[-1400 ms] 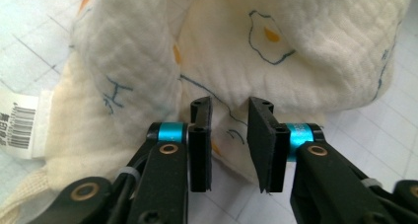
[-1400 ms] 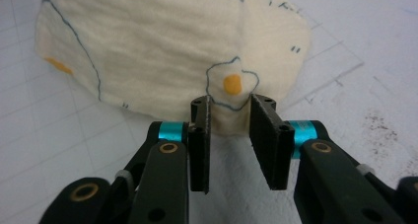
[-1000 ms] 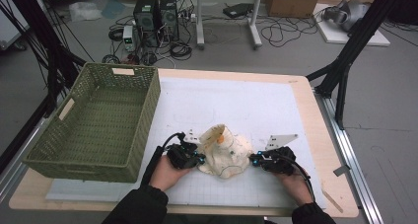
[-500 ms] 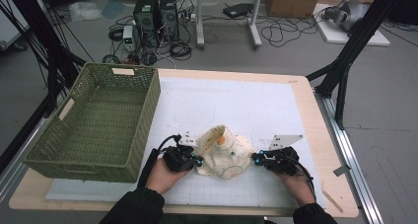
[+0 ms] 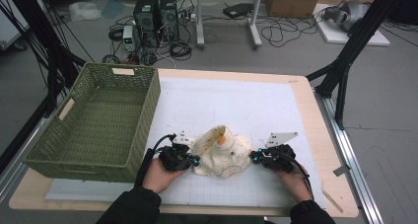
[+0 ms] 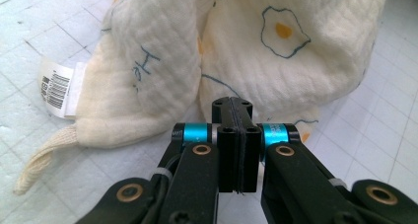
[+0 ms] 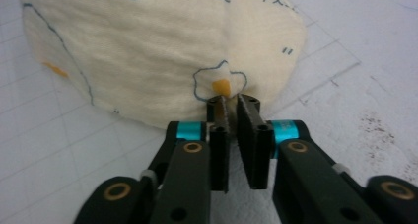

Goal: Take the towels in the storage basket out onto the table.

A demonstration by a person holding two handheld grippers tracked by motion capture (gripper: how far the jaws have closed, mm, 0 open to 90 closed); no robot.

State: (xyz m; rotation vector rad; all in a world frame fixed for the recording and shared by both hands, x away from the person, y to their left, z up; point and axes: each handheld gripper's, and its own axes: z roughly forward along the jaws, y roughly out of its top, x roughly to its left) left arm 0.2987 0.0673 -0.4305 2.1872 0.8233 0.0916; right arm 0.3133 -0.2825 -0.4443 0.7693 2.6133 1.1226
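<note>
My 2 hands sit at the near desk [image 5: 305,135] edge, cloth [image 5: 219,157] between them. Left gripper [image 5: 193,158]: fingers [image 6: 236,135] clenched flat together at the cloth's edge, w/ nothing visible between them. Right gripper [image 5: 254,157]: fingers [image 7: 249,135] nearly closed on the hem, a slim gap left (fabric inside? can't tell). Vs 1 s ago, left has slid left a bit and the cloth's raised flap sits lower, so I judge it's being spread or bunched. Farther left, the green basket [image 5: 148,110] sits empty.
</note>
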